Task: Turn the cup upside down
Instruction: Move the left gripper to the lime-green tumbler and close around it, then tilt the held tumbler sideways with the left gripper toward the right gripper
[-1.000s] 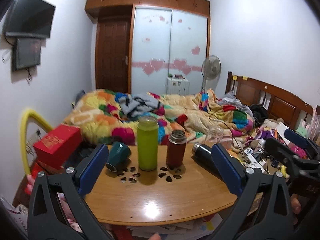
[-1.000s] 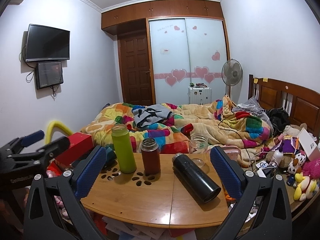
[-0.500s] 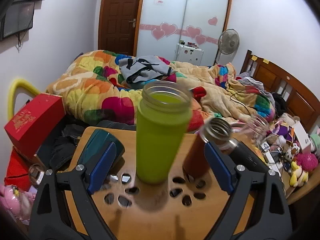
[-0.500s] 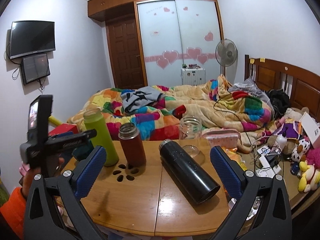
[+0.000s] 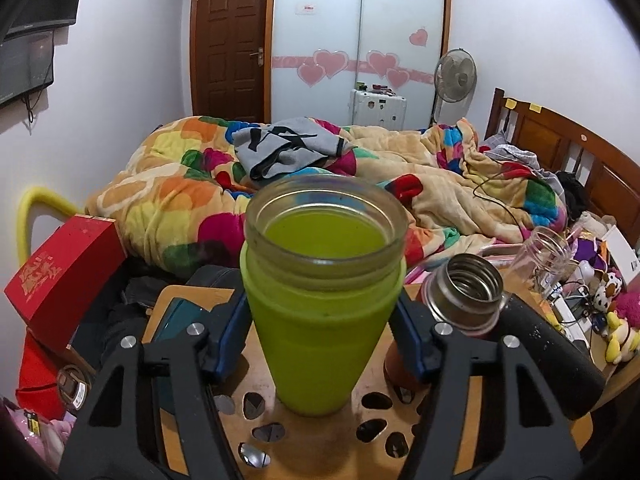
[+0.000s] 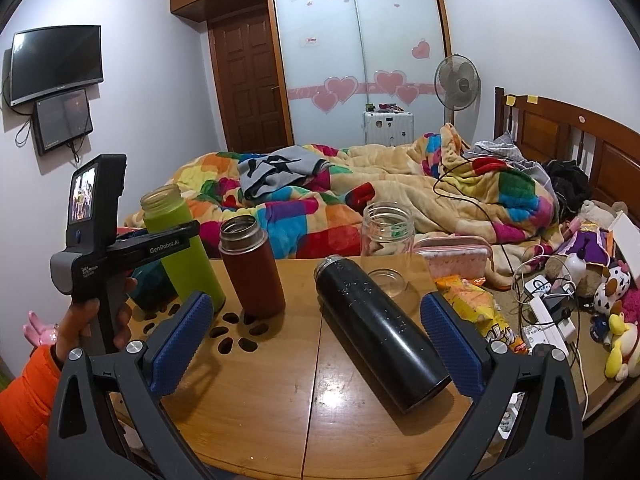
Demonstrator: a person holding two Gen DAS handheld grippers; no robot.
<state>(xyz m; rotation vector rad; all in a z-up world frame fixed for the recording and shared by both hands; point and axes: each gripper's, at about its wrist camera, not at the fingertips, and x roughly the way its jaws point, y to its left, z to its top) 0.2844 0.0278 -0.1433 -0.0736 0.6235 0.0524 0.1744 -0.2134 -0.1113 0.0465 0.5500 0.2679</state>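
A tall green cup (image 5: 320,320) stands upright and open-topped on the wooden table (image 5: 452,432). My left gripper (image 5: 320,336) is around it, both blue pads pressed on its sides. In the right wrist view the green cup (image 6: 180,256) stands at the table's left with the left gripper's body across it. My right gripper (image 6: 314,344) is open and empty above the table's front, over the near end of a black flask (image 6: 380,332) lying on its side.
A brown steel flask (image 6: 252,268) stands upright beside the green cup. A clear glass jar (image 6: 386,248) stands at the back. A teal cup (image 5: 176,320) lies on its side to the left. A bed with a colourful blanket (image 6: 360,196) is behind the table (image 6: 248,408).
My left gripper moved forward to the green cup and closed on its sides. My right gripper moved a little closer to the table.
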